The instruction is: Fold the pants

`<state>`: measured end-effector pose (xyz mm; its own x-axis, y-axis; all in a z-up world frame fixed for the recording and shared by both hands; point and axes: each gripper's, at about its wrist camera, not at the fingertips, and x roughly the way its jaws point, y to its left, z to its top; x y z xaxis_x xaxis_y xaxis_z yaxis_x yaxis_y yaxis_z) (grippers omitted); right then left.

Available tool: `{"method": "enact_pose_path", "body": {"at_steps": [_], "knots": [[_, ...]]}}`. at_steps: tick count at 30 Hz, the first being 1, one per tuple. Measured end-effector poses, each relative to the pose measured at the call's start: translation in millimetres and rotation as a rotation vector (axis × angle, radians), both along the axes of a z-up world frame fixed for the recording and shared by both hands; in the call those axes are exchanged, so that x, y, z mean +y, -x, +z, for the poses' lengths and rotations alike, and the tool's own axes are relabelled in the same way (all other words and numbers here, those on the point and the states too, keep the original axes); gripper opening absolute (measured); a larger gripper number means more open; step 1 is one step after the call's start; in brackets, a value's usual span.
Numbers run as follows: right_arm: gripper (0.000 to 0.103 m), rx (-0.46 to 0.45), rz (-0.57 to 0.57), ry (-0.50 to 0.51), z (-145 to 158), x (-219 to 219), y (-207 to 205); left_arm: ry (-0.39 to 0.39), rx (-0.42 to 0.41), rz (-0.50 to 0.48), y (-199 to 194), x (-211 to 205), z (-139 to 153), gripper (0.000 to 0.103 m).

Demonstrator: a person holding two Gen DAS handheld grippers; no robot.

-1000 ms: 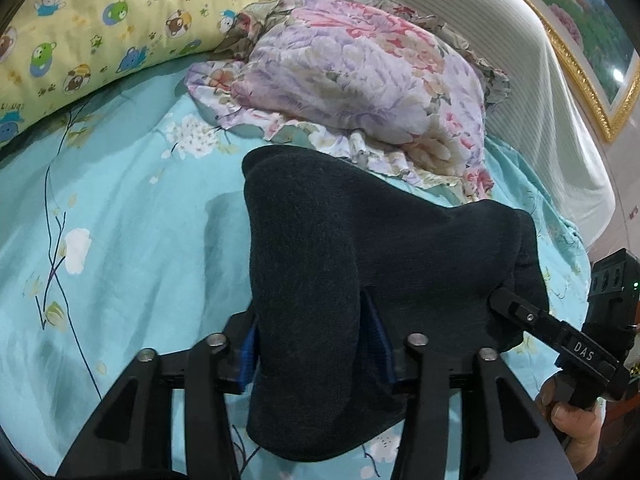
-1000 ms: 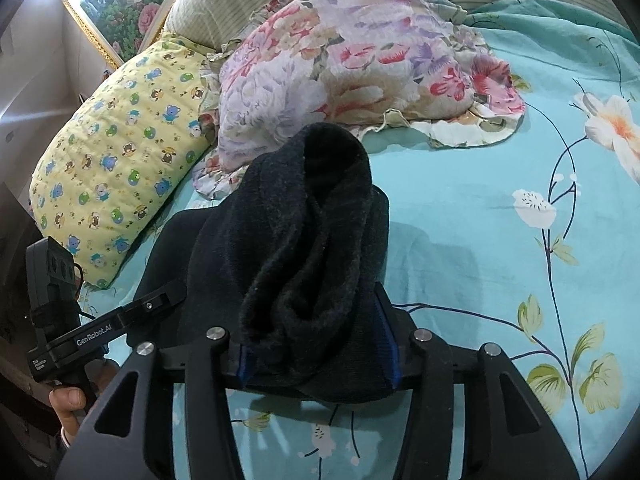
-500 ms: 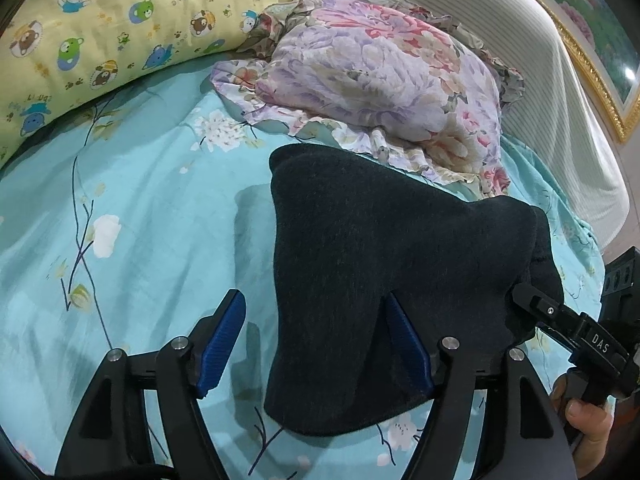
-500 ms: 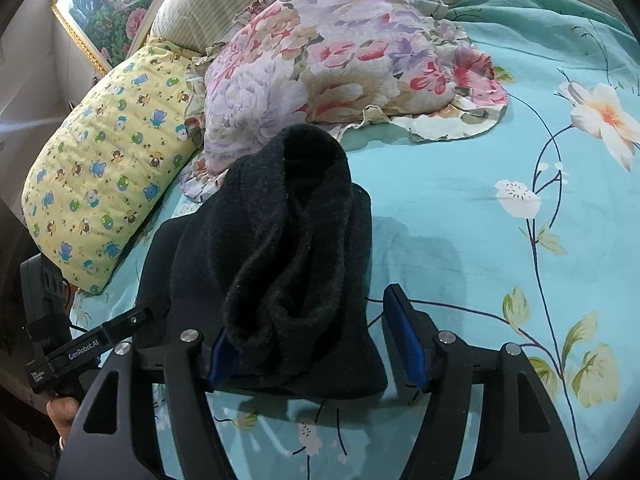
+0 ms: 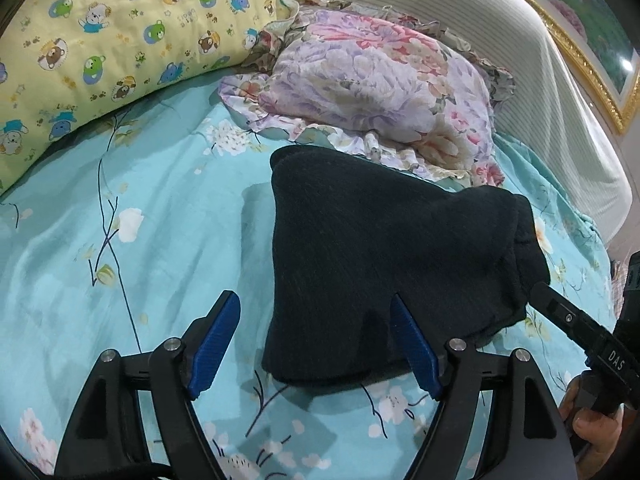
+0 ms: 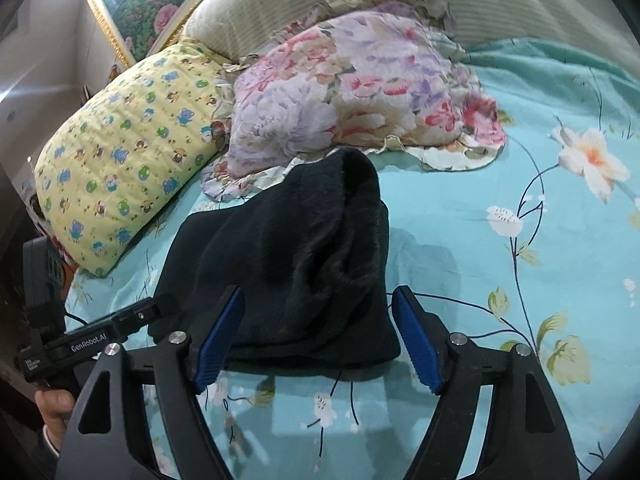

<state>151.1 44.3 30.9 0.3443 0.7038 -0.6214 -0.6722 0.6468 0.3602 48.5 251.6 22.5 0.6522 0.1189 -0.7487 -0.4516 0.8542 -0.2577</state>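
Both jaws have released since a second ago: left hand-held gripper and right hand-held gripper gape around the dark knitted folded pants; withdraw straight back, avoiding snags.

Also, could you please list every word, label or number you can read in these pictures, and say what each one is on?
"DAS": white letters on the black right gripper body, left wrist view.
"GenRobot.AI": white letters on the black left gripper body, right wrist view.
A small white label below "GenRobot.AI" is too small to read.
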Motion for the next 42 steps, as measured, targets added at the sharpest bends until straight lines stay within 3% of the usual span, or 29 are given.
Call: {"method": "enact_pose_path", "body": {"at_steps": [11, 18, 28, 42], "knots": [[0.081, -0.106, 0.009, 0.029, 5, -7, 31, -0.083, -0.020, 0.006, 21, -20, 9, 0.080], [0.085, -0.223, 0.028, 0.045, 6, -7, 56, -0.158, -0.024, 0.004, 32, -39, 8, 0.082], [0.087, -0.271, 0.022, 0.038, -4, -7, 71, -0.251, -0.036, 0.054, 44, -54, 0, 0.084], [0.089, -0.288, 0.037, 0.048, -17, -1, 78, -0.258, -0.013, 0.063, 42, -53, -15, 0.084]]}}
